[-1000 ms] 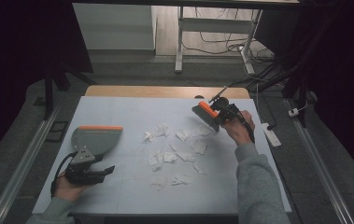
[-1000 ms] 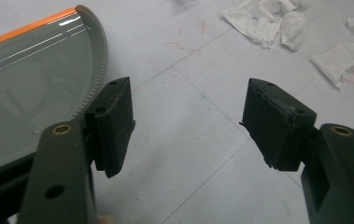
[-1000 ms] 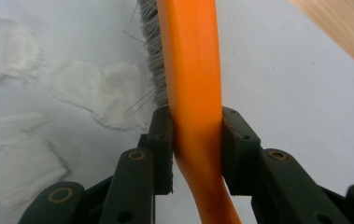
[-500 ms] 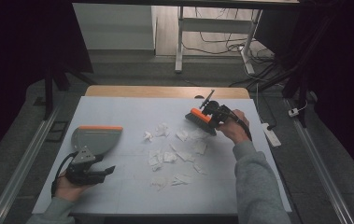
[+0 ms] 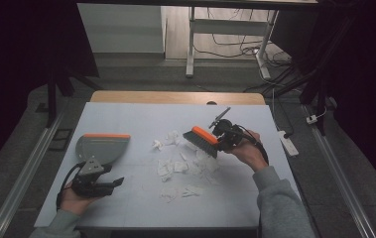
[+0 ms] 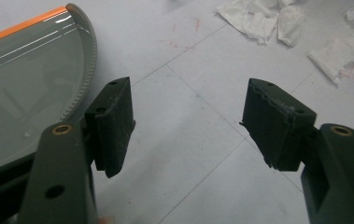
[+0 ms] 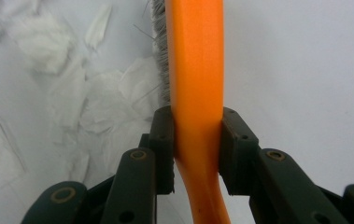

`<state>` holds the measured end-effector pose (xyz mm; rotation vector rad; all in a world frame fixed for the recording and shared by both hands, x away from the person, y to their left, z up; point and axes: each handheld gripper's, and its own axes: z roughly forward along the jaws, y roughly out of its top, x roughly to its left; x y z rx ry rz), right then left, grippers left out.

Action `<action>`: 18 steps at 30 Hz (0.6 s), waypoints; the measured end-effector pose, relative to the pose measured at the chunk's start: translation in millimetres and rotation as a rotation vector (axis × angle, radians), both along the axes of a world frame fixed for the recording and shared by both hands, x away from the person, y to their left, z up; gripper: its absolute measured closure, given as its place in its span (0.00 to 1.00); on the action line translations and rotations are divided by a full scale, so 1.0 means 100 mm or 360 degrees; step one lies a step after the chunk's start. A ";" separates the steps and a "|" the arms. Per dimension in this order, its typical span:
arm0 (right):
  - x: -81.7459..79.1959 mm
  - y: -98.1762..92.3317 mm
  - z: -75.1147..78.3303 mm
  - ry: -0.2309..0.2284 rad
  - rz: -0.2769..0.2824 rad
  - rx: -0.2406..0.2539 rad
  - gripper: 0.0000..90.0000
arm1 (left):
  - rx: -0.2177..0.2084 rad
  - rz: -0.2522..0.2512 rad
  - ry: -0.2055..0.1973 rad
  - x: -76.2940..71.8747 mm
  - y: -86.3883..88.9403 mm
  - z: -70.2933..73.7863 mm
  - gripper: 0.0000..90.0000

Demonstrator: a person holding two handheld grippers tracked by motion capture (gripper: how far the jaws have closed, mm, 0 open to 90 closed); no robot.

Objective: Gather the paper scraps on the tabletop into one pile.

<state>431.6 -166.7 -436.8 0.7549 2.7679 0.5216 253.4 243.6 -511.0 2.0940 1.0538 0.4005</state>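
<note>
Paper scraps (image 5: 183, 166) lie scattered across the middle of the table (image 5: 141, 119), and the coming sweep turns on how they sit between my two tools. From the brush (image 5: 201, 142) the litter spreads toward my left and toward my near edge, and beyond it, well apart on the left, waits the dustpan (image 5: 101, 148), its orange lip at the far side. So I judge the stroke must run leftward across the table, with the brush's long axis held crosswise to that run.

My right tongs (image 5: 223, 138) are clamped on the brush's orange handle (image 7: 197, 121); in the right gripper view the pads press it from both sides, and the grey bristles (image 7: 159, 56) show along the side that faces the scraps. In the high view the brush head slants from far-left to near-right, bristles down, just over the right fringe of the litter; I cannot tell whether they touch the paper. The right hand (image 5: 247, 151) is clearly the nearer one, forearm coming in from the near right, wrist cocked inward.

My left tongs (image 6: 186, 123) stand wide apart with nothing between them, only bare table. They sit at the near-left, just on my side of the dustpan, whose grey curved wall (image 6: 79, 60) shows beside one pad in the left gripper view. The left hand (image 5: 79, 196) rests low by the table's near edge.
</note>
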 end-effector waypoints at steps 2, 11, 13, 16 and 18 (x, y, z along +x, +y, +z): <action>0.01 -0.05 0.07 -0.0043 -0.0041 0.0061 0.77 | -0.0002 -0.0005 0.0000 0.00 0.00 0.00 0.38; 0.35 0.00 0.11 -0.0132 -0.0192 0.0009 0.77 | -0.0010 -0.0004 0.0005 0.01 0.01 -0.01 0.38; 0.43 0.08 0.06 -0.0133 -0.0181 -0.0058 0.77 | -0.0011 -0.0004 0.0005 0.01 0.01 -0.01 0.38; 0.53 0.21 -0.02 -0.0123 -0.0150 -0.0153 0.77 | -0.0012 -0.0002 0.0006 0.02 0.02 -0.01 0.38; 0.57 0.29 -0.07 -0.0098 -0.0120 -0.0193 0.77 | -0.0015 0.0001 0.0004 0.02 0.03 -0.01 0.38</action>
